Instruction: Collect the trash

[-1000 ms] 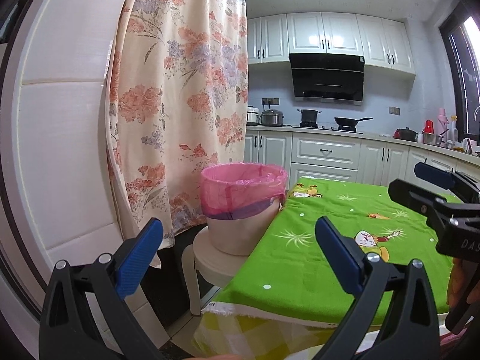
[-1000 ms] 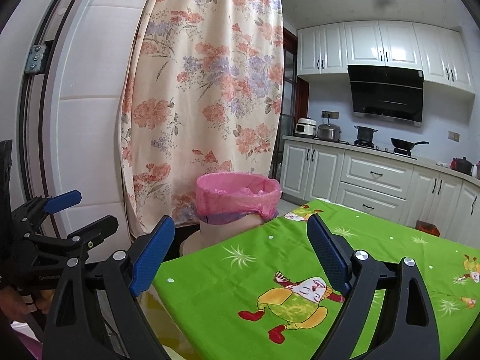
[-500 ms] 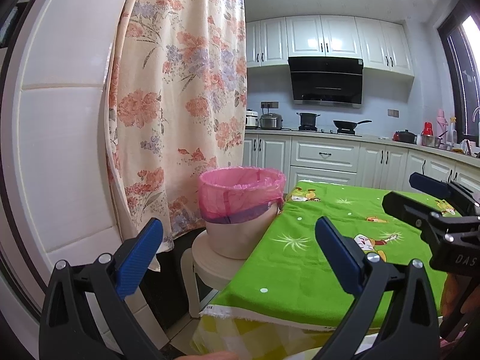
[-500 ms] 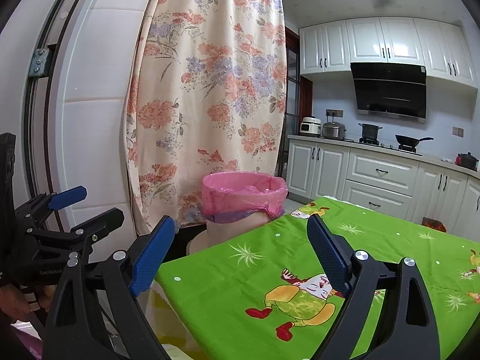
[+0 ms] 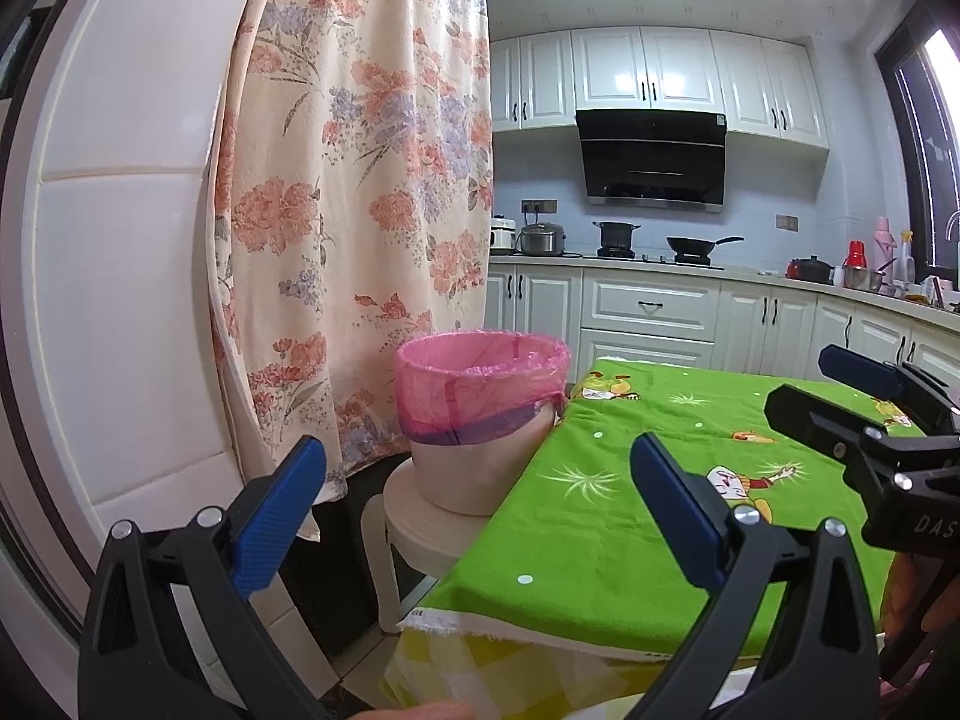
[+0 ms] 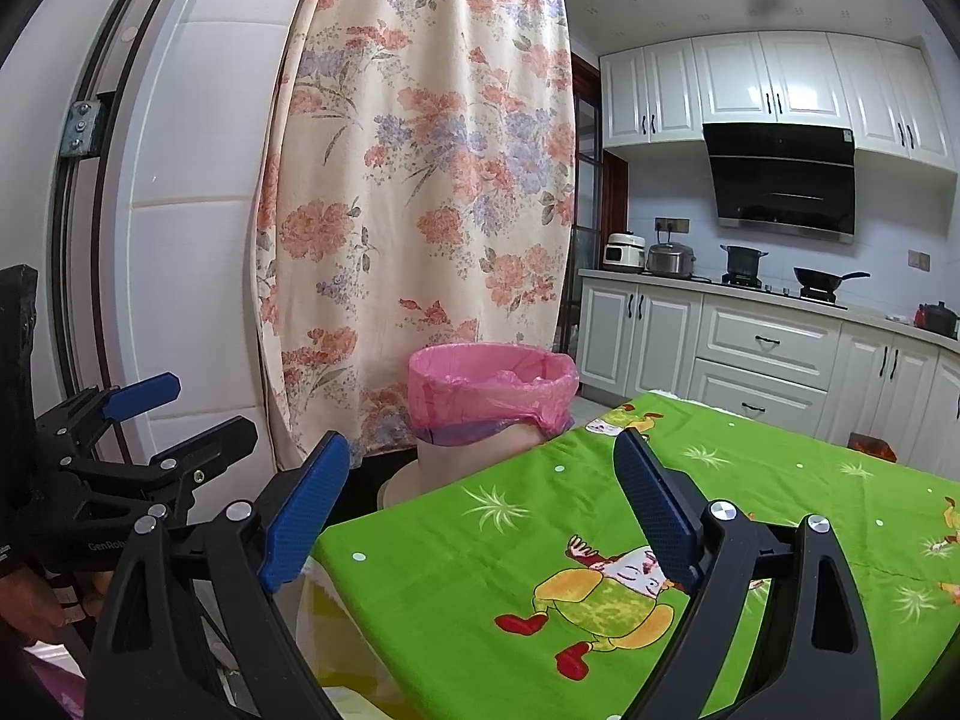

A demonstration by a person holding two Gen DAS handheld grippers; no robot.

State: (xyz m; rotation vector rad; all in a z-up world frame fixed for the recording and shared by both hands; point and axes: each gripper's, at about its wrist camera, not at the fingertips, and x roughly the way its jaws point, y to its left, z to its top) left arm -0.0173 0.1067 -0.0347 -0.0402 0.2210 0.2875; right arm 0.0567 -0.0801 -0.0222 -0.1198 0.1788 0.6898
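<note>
Left wrist view has tilted up slightly: left gripper [image 5: 477, 510] and right gripper [image 6: 480, 510] stay wide and empty, the pink-lined trash bin [image 5: 480, 414] sits beyond on its stool [image 5: 420, 531], and no trash is visible.

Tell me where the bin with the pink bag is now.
The bin stands on a white stool beside the green-clothed table, before the floral curtain, centre-left in both views.

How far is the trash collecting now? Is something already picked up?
Nothing looks collected yet. The left gripper and right gripper are both open and empty. The bin with its pink liner stands ready on a stool beside the green tablecloth. No trash is visible on the cloth, so finding it remains.
</note>
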